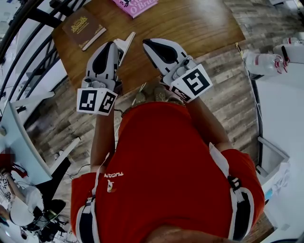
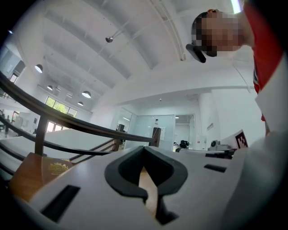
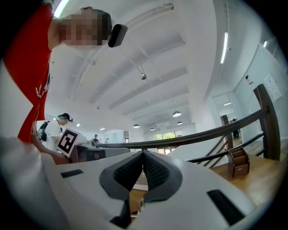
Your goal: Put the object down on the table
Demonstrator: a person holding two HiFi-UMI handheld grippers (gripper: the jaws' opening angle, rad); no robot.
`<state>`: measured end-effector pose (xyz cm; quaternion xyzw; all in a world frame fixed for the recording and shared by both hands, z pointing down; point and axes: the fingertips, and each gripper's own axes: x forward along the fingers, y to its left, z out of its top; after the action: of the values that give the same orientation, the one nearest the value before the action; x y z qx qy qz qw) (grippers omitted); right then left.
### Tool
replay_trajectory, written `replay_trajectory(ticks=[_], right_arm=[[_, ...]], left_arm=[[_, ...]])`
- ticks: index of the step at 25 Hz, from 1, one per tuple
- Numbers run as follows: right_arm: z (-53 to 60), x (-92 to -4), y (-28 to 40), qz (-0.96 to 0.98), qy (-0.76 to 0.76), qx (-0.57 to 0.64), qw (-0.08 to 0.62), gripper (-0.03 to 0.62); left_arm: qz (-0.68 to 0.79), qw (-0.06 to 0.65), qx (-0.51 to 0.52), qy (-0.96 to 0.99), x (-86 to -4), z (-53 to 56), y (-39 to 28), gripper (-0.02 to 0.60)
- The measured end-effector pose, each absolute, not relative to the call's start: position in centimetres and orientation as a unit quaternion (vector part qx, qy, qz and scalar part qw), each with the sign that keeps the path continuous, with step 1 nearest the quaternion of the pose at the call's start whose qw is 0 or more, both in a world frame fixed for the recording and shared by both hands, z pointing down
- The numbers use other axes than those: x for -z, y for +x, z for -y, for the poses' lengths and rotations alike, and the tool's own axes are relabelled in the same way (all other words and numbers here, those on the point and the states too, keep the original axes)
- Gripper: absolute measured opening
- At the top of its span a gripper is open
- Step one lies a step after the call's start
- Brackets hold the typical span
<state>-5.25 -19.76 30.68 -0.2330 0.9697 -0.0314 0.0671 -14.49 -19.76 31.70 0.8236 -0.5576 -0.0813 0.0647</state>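
A brown book (image 1: pixel 83 26) with a gold emblem lies flat on the wooden table (image 1: pixel 199 23), and it also shows at the lower left of the left gripper view (image 2: pixel 53 168). Nothing is held by either gripper. My left gripper (image 1: pixel 113 44) hangs above the table's near edge, shut with its pads meeting and nothing between them (image 2: pixel 144 152). My right gripper (image 1: pixel 146 42) is beside it at about the same height, also shut and empty (image 3: pixel 143 155). Both point roughly level, out over the table.
A pink book (image 1: pixel 135 5) lies at the table's far edge. A white pointed shape (image 1: pixel 126 43) sits just right of the left gripper's tip; what it is I cannot tell. A dark railing (image 1: pixel 28 47) curves along the left. Bottles (image 1: pixel 266 61) stand at the right. A small wooden holder (image 3: pixel 237 162) stands on the table.
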Motion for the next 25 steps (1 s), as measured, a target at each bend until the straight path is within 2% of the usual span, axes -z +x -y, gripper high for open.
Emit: replay_trajectory(ticks=[25], right_arm=[[20.4,-30.7,-6.3,-0.971,-0.23,0.019,0.062,0.025]], left_arm=[[0.558,0.073,0.088,0.822,-32.0,20.5,-15.6,0.009]])
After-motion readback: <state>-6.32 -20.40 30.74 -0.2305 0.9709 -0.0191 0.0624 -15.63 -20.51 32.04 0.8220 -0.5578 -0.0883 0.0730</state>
